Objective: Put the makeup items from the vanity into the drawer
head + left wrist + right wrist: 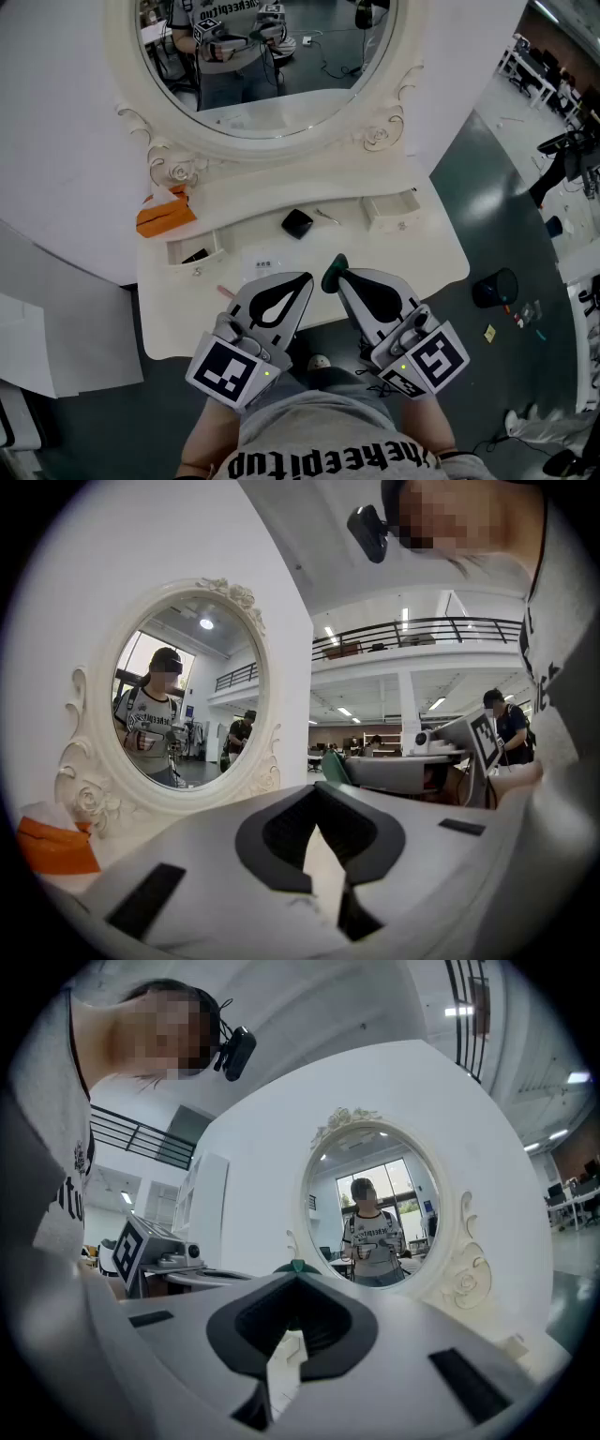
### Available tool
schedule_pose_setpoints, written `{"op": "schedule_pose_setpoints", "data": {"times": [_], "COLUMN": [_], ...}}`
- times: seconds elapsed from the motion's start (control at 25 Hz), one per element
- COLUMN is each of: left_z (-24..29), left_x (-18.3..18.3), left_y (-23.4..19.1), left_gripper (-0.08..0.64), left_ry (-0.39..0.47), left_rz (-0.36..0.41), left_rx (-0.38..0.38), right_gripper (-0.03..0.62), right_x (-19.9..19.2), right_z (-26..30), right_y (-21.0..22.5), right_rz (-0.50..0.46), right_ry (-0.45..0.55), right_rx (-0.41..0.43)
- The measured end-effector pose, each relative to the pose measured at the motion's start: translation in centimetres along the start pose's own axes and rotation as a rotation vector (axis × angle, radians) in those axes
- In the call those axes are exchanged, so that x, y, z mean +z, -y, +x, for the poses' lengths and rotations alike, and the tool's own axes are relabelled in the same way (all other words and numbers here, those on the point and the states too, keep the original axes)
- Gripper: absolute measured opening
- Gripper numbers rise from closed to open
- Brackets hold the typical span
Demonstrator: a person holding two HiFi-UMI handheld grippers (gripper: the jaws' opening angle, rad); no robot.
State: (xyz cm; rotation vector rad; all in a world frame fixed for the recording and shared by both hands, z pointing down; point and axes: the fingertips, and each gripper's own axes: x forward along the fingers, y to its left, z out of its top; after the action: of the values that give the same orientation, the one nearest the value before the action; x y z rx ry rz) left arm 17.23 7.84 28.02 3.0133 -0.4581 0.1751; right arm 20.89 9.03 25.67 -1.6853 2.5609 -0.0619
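On the white vanity (pixel 433 255) lie a black square compact (pixel 297 223), a thin small stick (pixel 327 216), a pinkish stick (pixel 225 292) near the front edge and a white card (pixel 264 265). Two small drawers stand pulled open on top: the left drawer (pixel 208 255) with a dark item inside, and the right drawer (pixel 395 223). My left gripper (pixel 306 277) (pixel 319 787) and right gripper (pixel 334 272) (pixel 298 1277) hover side by side above the vanity's front edge. Both are shut and hold nothing. A dark green piece shows at the right one's tip.
An oval mirror (pixel 281 139) in an ornate white frame rises at the back. An orange tissue pack (pixel 165 217) sits at the back left of the top. A dark round bin (pixel 494 287) and small litter are on the floor to the right.
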Motion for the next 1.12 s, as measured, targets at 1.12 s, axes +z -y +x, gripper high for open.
{"op": "schedule_pose_setpoints", "data": {"times": [1.12], "left_z": [-3.1], "left_x": [-0.2], "left_y": [-4.6], "left_gripper": [0.021], "left_ry": [0.010], "left_rz": [-0.020], "left_rx": [0.076], "right_gripper": [0.015], "right_x": [-1.0], "right_z": [5.0], "right_y": [-1.9], "right_rz": [0.005], "right_ry": [-0.042], "right_rx": [0.039]}}
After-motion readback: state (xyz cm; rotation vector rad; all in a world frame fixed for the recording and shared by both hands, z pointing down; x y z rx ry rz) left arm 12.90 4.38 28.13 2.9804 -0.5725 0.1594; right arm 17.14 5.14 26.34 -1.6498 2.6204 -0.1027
